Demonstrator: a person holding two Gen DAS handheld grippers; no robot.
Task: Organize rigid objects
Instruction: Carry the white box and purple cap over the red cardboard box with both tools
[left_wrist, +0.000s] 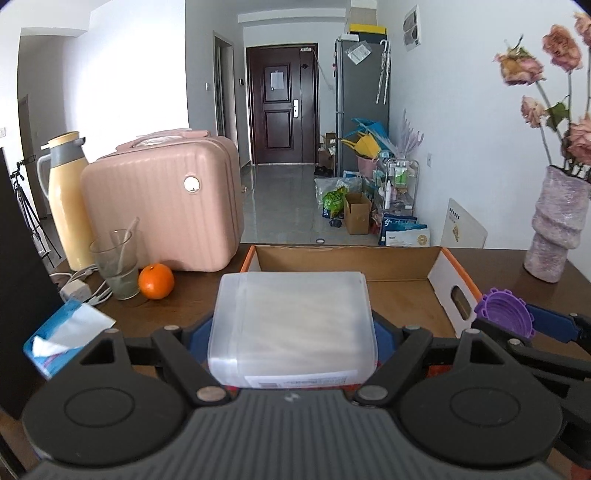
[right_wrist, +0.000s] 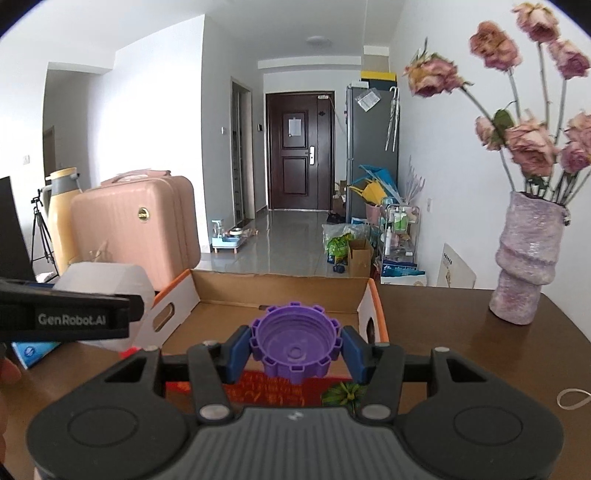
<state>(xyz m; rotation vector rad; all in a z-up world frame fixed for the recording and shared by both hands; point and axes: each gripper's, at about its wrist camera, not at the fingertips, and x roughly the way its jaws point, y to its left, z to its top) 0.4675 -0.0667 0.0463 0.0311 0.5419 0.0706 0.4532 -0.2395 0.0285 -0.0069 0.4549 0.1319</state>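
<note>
While the left claw is clamping a translucent white plastic box between its blue pads, spread wide to fit it, the right claw is gripping a purple ridged cap at a narrower spread, its hollow side facing the camera. Both loads are hanging just above the near edge of an open cardboard box with orange-trimmed white sides and cut-out handles, sitting on the dark wooden table; its brown floor is lying bare. To the left of the cardboard box an orange, a drinking glass with a stirrer, a pink hard case and a yellow thermos are standing close together, with a blue tissue pack nearer the table's edge. To the right a lilac vase of dried roses is standing well apart from the cardboard box, leaving open tabletop between them. In the right wrist view the left claw's black arm is crossing the left side, just beside the cardboard box's left wall.
</note>
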